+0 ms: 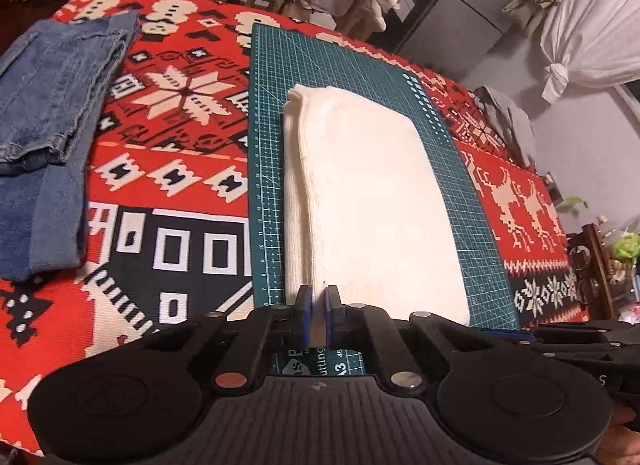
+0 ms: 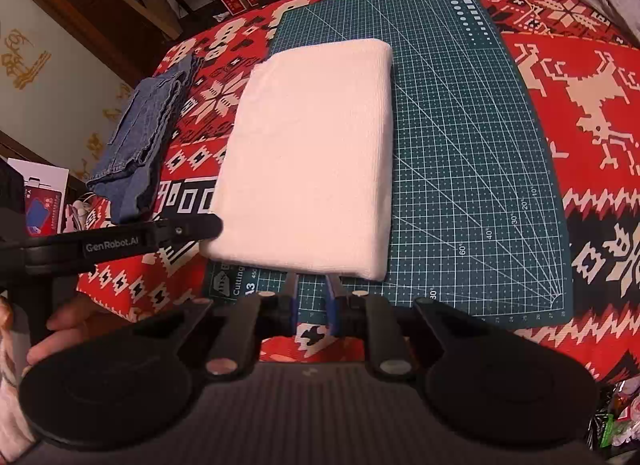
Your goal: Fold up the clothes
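On the green mat, my left claw seemingly pinched the folded white cloth; my right claw stood slightly apart.

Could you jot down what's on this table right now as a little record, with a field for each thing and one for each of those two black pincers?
surface: red, black and cream patterned woven cloth
mat: dark green gridded cutting mat, lying on the cloth
main item: white folded towel, a neat rectangle on the mat's left part
other clothing: folded blue denim jeans, left of the mat, on the cloth
left gripper: fingers nearly together at the towel's near edge
right gripper: narrow gap, nothing between fingers, just short of the towel
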